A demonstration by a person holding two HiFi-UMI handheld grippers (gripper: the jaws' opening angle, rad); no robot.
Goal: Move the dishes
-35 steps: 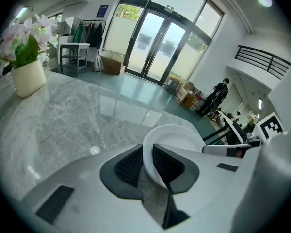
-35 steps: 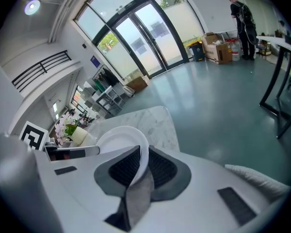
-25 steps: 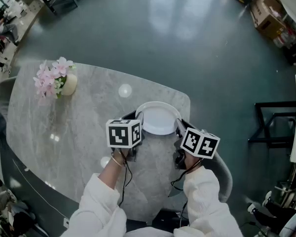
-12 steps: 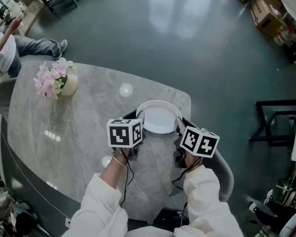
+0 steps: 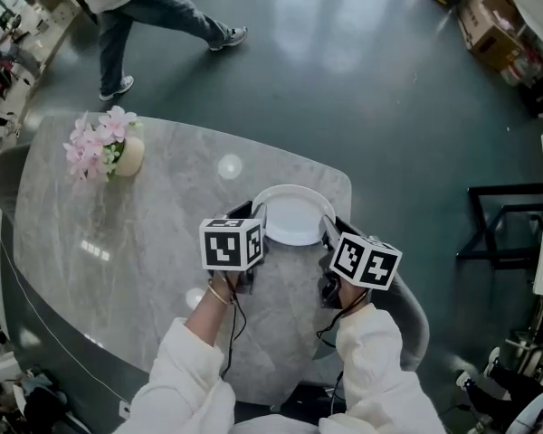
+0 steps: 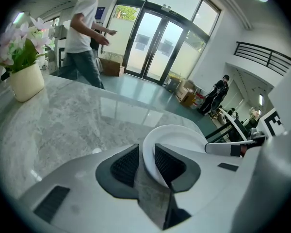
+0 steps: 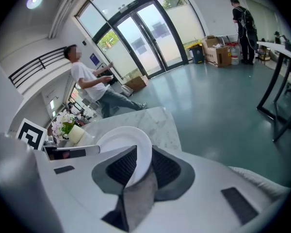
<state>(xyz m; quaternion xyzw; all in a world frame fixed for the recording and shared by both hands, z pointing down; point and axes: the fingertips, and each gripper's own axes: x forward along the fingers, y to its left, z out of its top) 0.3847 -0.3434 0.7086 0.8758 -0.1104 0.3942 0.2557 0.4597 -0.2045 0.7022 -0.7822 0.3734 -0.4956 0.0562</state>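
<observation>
While I stand at the near edge, the green floor (image 5: 344,61) spreads widest of all, glossy and reflecting light, with a black frame and cardboard boxes (image 5: 489,21) off to my right. Next comes the grey marble table (image 5: 118,233), rounded at its ends, filling the lower left of the head view. A person (image 5: 136,7) in a white shirt and jeans walks across the floor beyond the table's far side, well apart from me.

The white plate (image 5: 292,217) lies over the table's right end, close to its far edge; whether it rests on the stone or hangs just above it I cannot tell. I have it from both sides. My left gripper (image 5: 256,215) has its jaws closed down on the plate's left rim, the ribbed pads pressing the thin edge from above and below (image 6: 145,164). My right gripper (image 5: 328,231) does the same on the right rim, jaws narrowed to the thickness of the plate (image 7: 138,166). Each gripper view shows the other gripper across the plate.

A small cream pot (image 5: 127,155) of pink flowers stands near the table's far left end, well apart from the plate
</observation>
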